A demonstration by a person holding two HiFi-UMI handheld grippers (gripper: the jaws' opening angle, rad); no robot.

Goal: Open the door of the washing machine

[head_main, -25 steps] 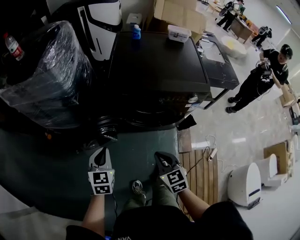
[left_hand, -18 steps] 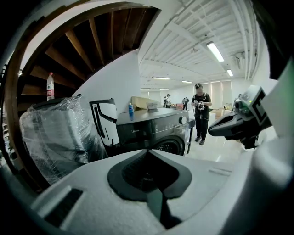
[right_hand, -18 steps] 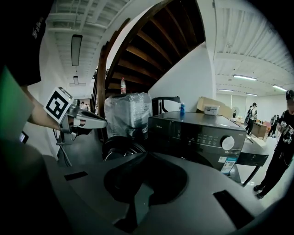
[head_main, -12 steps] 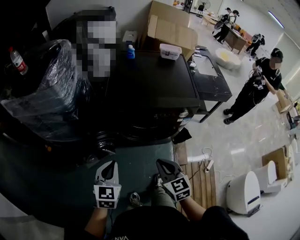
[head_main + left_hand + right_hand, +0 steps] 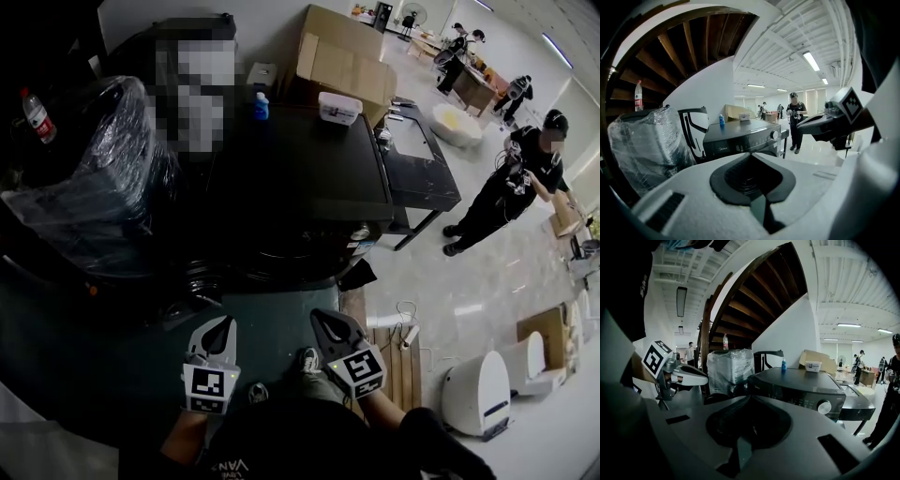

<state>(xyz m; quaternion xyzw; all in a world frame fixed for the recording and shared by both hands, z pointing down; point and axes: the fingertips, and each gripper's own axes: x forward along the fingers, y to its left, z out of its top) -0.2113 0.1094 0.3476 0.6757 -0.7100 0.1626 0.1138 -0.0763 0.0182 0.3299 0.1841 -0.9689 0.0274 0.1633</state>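
The black front-loading washing machine point(image 5: 300, 173) stands ahead of me, with its dark front and door point(image 5: 281, 255) in shadow and closed. In the left gripper view the washing machine point(image 5: 740, 138) shows a silver knob point(image 5: 774, 134). The knob point(image 5: 825, 407) appears again in the right gripper view. My left gripper point(image 5: 223, 324) and right gripper point(image 5: 317, 319) hover side by side over the green floor, short of the machine. Both are shut and hold nothing. Each camera sees the other gripper: the right gripper point(image 5: 820, 125) and the left gripper point(image 5: 691, 377).
A plastic-wrapped appliance point(image 5: 94, 187) stands left of the washer, with a water bottle point(image 5: 35, 112) behind it. A blue bottle point(image 5: 262, 106) and a white box point(image 5: 339, 108) sit on the washer. A black table point(image 5: 422, 159), a person point(image 5: 511, 187), a wooden pallet point(image 5: 398, 361) and a white unit point(image 5: 478, 389) lie to the right.
Both grippers have risen and edged toward the washer, still shut and empty. The head view has tipped up, showing more of the hall behind.
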